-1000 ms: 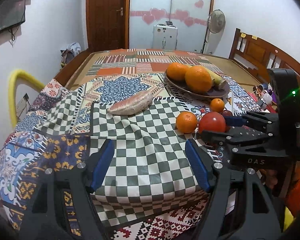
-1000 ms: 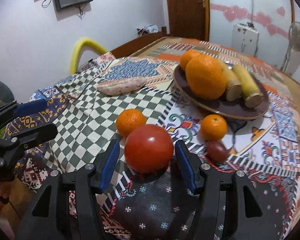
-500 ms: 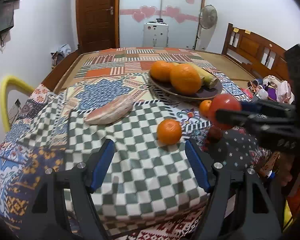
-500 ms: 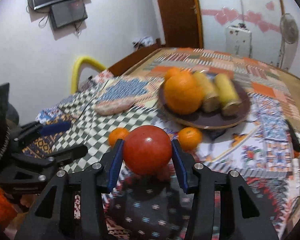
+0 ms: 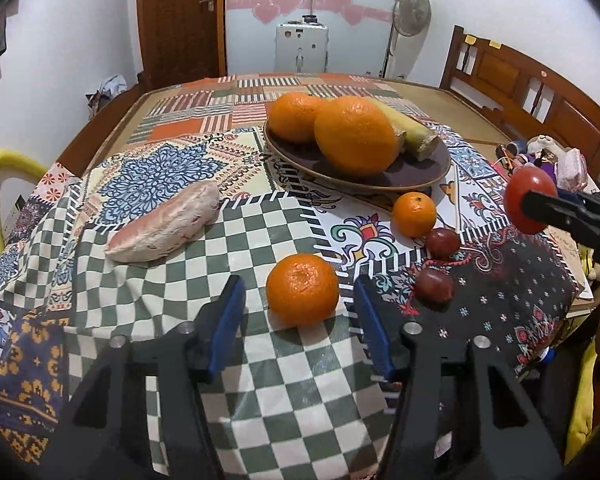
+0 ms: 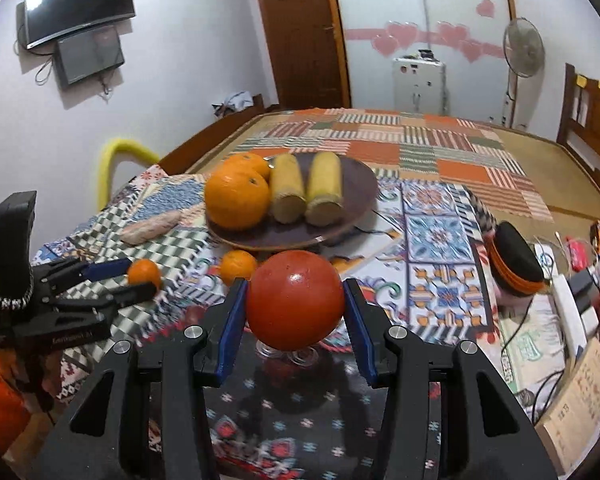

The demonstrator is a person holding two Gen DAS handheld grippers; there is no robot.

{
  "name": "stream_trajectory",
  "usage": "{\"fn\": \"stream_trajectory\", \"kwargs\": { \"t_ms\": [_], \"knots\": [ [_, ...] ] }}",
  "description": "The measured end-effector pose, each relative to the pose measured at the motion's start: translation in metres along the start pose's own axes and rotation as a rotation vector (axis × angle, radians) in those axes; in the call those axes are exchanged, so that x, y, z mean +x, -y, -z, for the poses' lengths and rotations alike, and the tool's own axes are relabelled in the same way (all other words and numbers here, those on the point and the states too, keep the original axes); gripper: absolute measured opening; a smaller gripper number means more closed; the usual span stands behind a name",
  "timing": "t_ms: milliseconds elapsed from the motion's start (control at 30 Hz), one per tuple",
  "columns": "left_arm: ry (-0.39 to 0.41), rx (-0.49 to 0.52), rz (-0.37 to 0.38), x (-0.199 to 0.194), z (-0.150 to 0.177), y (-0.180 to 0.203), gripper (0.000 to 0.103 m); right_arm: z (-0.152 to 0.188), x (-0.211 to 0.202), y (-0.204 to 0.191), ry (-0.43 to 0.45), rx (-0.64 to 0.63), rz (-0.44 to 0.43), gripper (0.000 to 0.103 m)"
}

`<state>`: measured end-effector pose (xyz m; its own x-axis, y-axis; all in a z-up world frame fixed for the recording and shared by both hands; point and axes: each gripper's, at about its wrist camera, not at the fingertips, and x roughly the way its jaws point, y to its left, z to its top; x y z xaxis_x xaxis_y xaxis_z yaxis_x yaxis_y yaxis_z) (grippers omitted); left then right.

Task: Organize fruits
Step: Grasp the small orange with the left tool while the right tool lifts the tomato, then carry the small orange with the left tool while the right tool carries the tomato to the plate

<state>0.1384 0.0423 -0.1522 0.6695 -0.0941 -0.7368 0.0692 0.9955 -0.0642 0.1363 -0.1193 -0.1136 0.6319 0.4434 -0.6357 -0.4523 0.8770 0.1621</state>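
Now | right gripper (image 6: 295, 307) clamps tomato (image 6: 295, 305) aloft | left gripper (image 5: 300, 307) spread wide around mandarin (image 5: 302, 289)

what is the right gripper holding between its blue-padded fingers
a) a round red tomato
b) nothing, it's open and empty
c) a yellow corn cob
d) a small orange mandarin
a: the right gripper is shut on the round red tomato, its blue pads pressed to both sides and the fruit lifted off the patterned tablecloth; the left wrist view also shows that tomato held in the air at the right.
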Motion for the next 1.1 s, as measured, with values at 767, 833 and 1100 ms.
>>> {"fn": "stream_trajectory", "kwargs": {
  "t_ms": [767,833,1100],
  "knots": [
    [0.100,0.009,0.015,-0.030,-0.034,0.009,0.037,-0.021,-0.007,0.020,0.047,0.020,0.008,0.044],
    [0.127,0.020,0.021,-0.035,-0.046,0.012,0.037,-0.028,-0.007,0.021,0.059,0.021,0.006,0.044],
    [0.191,0.048,0.028,-0.035,-0.083,0.022,0.037,-0.058,0.002,0.028,0.096,0.008,0.019,0.044]
  ]
}}
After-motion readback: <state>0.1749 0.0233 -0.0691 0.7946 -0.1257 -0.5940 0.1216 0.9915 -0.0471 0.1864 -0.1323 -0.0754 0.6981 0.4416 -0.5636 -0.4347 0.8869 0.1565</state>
